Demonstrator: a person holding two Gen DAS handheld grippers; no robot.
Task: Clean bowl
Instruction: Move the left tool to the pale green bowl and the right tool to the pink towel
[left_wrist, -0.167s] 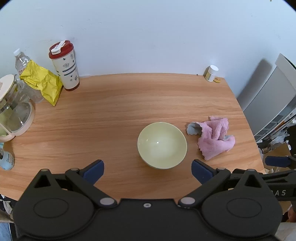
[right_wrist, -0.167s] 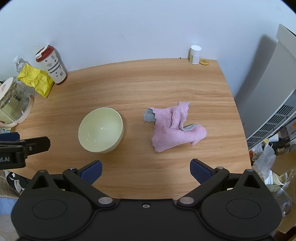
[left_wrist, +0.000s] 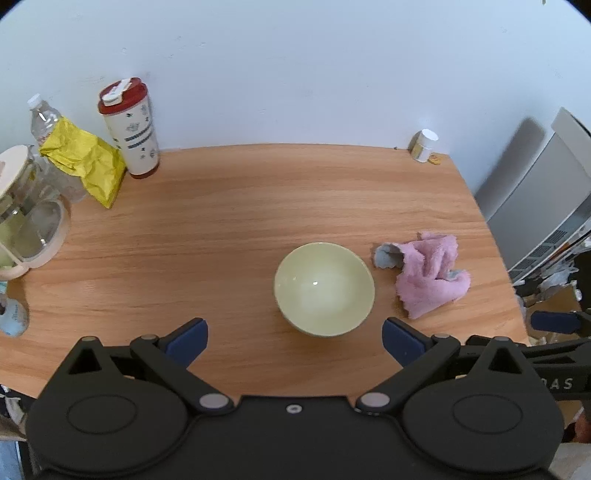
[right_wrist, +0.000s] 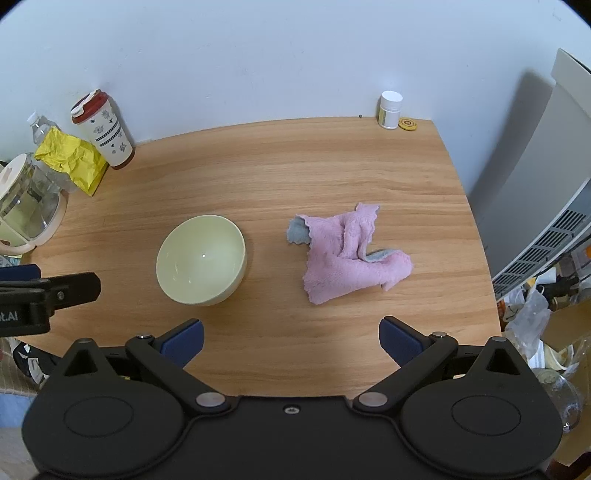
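Observation:
A pale green bowl (left_wrist: 324, 288) stands upright on the wooden table (left_wrist: 240, 206), just ahead of my left gripper (left_wrist: 294, 341), which is open and empty above the table's near edge. A crumpled pink and grey cloth (left_wrist: 430, 273) lies to the right of the bowl. In the right wrist view the bowl (right_wrist: 201, 254) is ahead to the left and the cloth (right_wrist: 351, 254) is ahead of my right gripper (right_wrist: 291, 341), which is open and empty. One fingertip of the right gripper shows at the right edge of the left view.
At the back left stand a red-lidded tumbler (left_wrist: 129, 127), a yellow bag (left_wrist: 83, 162), a water bottle (left_wrist: 42, 120) and a glass kettle (left_wrist: 26, 210). A small white jar (left_wrist: 424, 145) sits at the back right corner. A grey appliance (right_wrist: 546, 184) stands right of the table.

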